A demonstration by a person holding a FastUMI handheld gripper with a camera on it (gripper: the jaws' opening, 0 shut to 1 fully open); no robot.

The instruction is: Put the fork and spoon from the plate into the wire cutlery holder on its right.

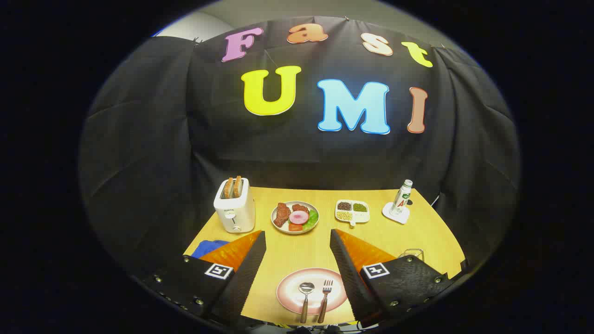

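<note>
You held the tongs (pixel 298 241) above the near edge of the bench (pixel 408 236), and their two fingers stood wide apart with nothing between them. Below the gap lay a pink plate (pixel 290 290), and on it the spoon (pixel 306 294) and the fork (pixel 325 294) rested side by side, spoon on the left, bowl and tines pointing away from you, handles reaching over the near rim. The wire cutlery holder (pixel 413 253) stood to the right of the plate, mostly hidden behind the right finger, so I could not tell what was in it. A blue cloth (pixel 206 247) lay behind the left finger. Farther on, a round plate (pixel 295 217) carried meat, a pink slice and green leaves. Right of it, a small white tray (pixel 352 211) held grains and beans in separate compartments. A white toaster (pixel 234 206) on the left had two bread slices in its slots. At the far right, a bottle (pixel 401 198) stood upright on a white coaster (pixel 396 214).
</note>
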